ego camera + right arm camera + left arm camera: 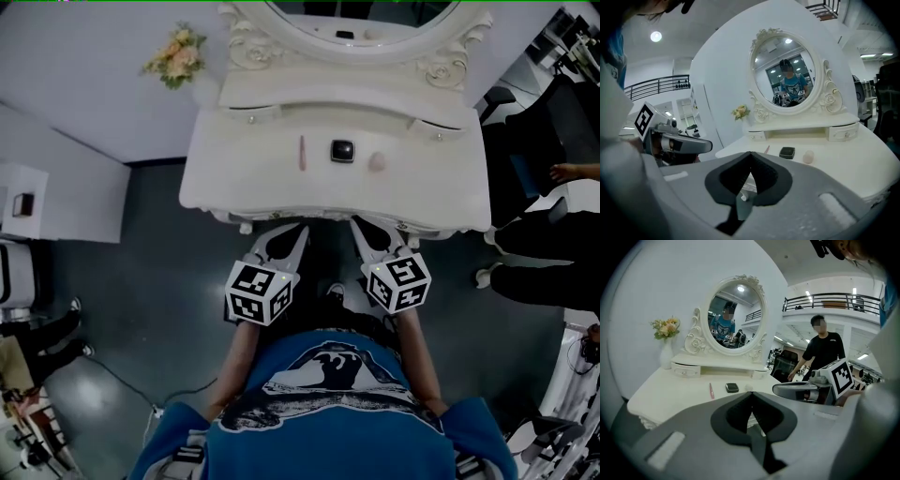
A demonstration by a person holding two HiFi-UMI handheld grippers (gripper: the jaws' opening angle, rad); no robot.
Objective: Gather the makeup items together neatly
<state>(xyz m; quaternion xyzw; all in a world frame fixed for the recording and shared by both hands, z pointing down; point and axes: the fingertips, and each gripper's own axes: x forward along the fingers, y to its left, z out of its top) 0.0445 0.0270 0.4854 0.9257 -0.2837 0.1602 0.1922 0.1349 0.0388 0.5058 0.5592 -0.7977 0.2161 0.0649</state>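
Three makeup items lie in a row on the white dressing table [234,178]: a pink lip pencil [302,152], a black compact [342,150] and a pale round sponge [378,161]. In the head view both grippers hover side by side just off the table's front edge, short of the items. My left gripper [298,231] is shut with nothing between its tips, which meet in the left gripper view [751,393]. My right gripper [361,225] is also shut and empty [751,153]. The pencil [766,149], compact [787,152] and sponge [808,156] lie beyond it.
An oval mirror [736,315] in a carved frame stands at the table's back over small drawers [686,371]. A vase of flowers [176,56] is at the back left. A person in black [822,350] stands right of the table beside an office chair [783,363].
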